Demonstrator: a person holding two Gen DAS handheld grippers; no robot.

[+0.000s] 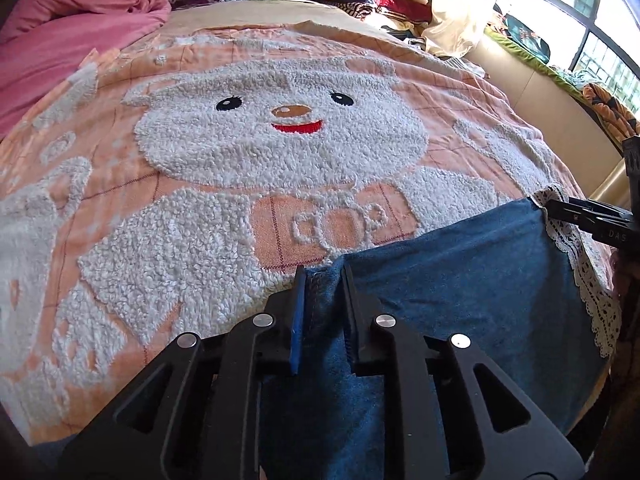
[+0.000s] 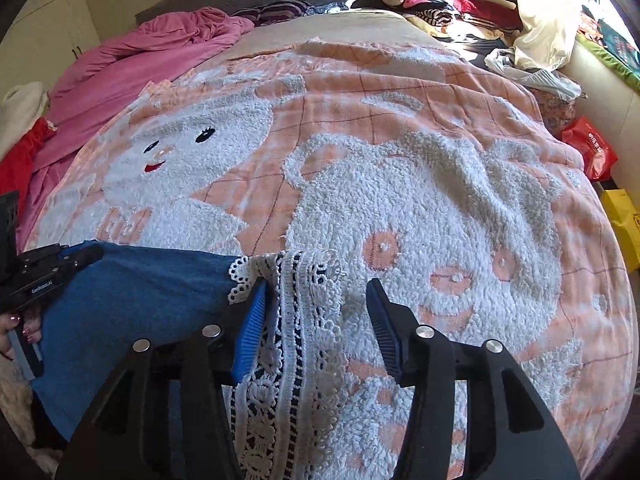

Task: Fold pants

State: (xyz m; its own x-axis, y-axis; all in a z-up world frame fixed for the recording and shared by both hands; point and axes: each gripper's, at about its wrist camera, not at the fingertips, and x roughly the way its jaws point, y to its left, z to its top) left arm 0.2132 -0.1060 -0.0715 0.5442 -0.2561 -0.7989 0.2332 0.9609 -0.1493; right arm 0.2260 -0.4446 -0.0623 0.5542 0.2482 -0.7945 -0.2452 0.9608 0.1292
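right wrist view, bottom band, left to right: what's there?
left gripper → blue pants → white lace trim between the right gripper fingers → bear blanket

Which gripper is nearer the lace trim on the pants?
Right. The right gripper straddles the lace trim; the left gripper sits on the denim edge, away from it.

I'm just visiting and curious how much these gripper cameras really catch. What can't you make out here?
- Blue pants: lower part cut off by the frame edge and hidden behind the left gripper, left wrist view.
- Lace trim: runs under the right gripper and out of frame, right wrist view.
- Clothes pile at the bed's far end: too small and sun-glared to sort.
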